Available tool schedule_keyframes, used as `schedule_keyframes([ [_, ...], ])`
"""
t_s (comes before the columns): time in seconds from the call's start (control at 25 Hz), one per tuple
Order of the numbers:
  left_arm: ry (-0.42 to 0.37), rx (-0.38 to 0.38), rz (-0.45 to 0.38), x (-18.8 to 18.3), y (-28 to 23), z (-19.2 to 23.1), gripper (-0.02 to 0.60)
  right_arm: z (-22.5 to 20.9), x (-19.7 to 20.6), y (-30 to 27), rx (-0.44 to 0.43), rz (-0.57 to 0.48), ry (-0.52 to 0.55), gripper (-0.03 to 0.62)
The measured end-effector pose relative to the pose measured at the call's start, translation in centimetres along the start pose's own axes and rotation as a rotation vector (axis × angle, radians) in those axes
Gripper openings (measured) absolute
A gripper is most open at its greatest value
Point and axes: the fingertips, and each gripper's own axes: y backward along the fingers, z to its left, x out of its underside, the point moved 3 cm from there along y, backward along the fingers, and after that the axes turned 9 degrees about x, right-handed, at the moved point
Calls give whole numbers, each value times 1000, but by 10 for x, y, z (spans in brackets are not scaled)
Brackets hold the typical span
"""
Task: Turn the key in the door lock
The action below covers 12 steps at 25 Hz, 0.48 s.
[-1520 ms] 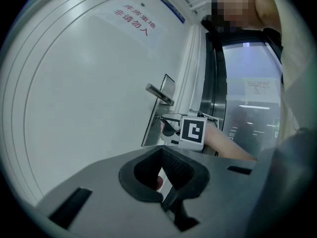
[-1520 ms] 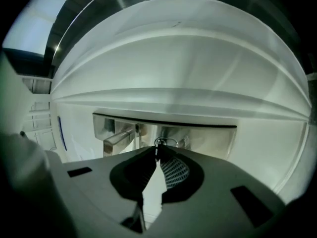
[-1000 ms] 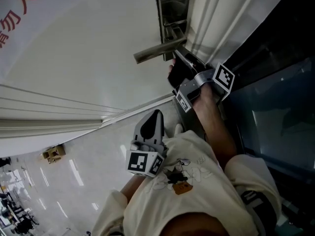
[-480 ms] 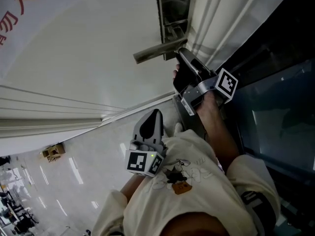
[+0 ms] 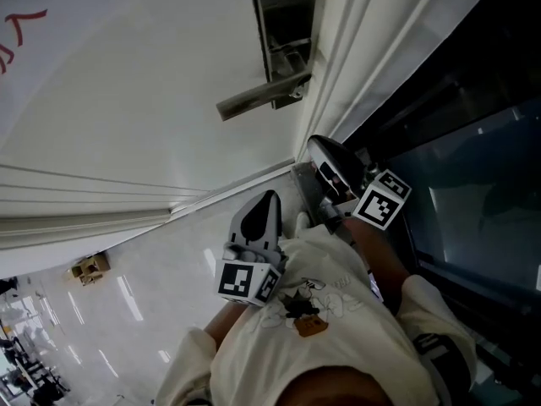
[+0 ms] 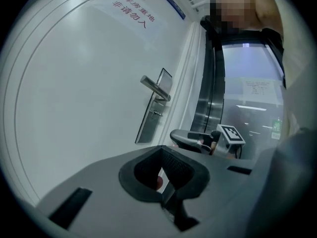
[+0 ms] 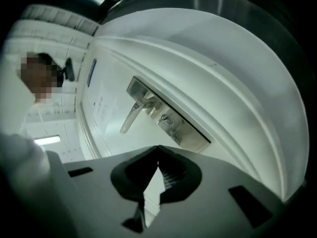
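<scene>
Door lock (image 7: 168, 119) shows best in your right claw's view: a round cylinder set in the long steel plate (image 7: 190, 132), just beside the lever handle (image 7: 131, 117). Whether a key sits in it is too small to tell. The head view gives you only the plate (image 5: 287, 24) near the top edge, with the handle (image 5: 262, 98) sticking out to its left. The cylinder cannot be made out there. From your left claw's view the plate (image 6: 151, 118) is seen side-on, and your right claw (image 6: 185, 139) is below it, close to the door's edge. Your right claw (image 7: 157, 150) is pressed together at the tips with nothing between them. It is aimed a little upward at the lock and is well apart from it. In the head view it (image 5: 321, 149) lies below the handle, with its marker cube (image 5: 379, 200) towards you and your forearm (image 5: 380, 260) behind. Your left claw (image 6: 161, 150) is also pressed together and pinches nothing. You hold it near your chest (image 5: 267, 200), about level, facing the door (image 5: 127, 83), well away from the lock. The white door frame (image 5: 363, 49) runs just right of the plate, with a dark glass panel (image 5: 473, 210) beyond it. Bare door face lies left of the handle, and there is open air between your right claw and the lock.
</scene>
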Motion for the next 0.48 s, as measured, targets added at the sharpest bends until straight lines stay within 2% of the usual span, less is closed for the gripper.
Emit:
schedule_keyframes([
  [0.08,-6,11,4,1,-3,-1,5,1,16,11,29,31,120,8],
  [0.16,-9,16,10,1,-5,-1,6,2,33,19,49,75,188,8],
  [0.48,27,41,6,0,-8,-7,5,16,68,32,76,153,260,8],
])
